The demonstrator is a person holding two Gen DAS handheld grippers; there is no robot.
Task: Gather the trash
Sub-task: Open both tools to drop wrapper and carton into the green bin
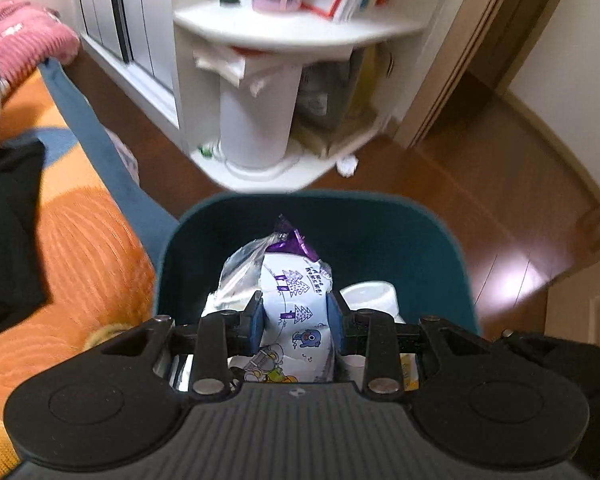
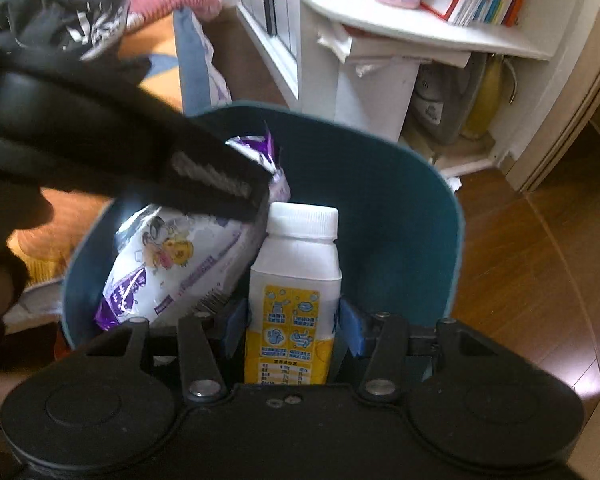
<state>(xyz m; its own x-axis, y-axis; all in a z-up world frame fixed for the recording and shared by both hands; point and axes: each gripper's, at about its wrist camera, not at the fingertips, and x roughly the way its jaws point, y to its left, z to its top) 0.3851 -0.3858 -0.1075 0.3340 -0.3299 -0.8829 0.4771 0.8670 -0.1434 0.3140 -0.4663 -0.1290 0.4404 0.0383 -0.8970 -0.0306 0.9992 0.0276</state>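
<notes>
From the left wrist, the left gripper (image 1: 296, 320) pinches a white snack bag (image 1: 292, 312) above the teal bin (image 1: 420, 248), shelf (image 1: 296, 28) at twelve o'clock. From the right wrist, the right gripper (image 2: 294, 320) clamps a white bottle (image 2: 296, 276) over the same bin, snack bag at ten o'clock.

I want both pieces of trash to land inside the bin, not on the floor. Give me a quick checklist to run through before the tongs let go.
1. Left tongs grip the snack wrapper between both pads: ok.
2. Right tongs grip the white bottle: ok.
3. Wrapper is over the teal bin, inside its rim: ok.
4. Bottle is over the bin's opening, in the right wrist view: ok.
5. Room left at the bottom of the bin: cannot tell, the trash and tongs hide it.
6. Crumpled white scrap on the floor by the shelf unit collected: not ok.
</notes>
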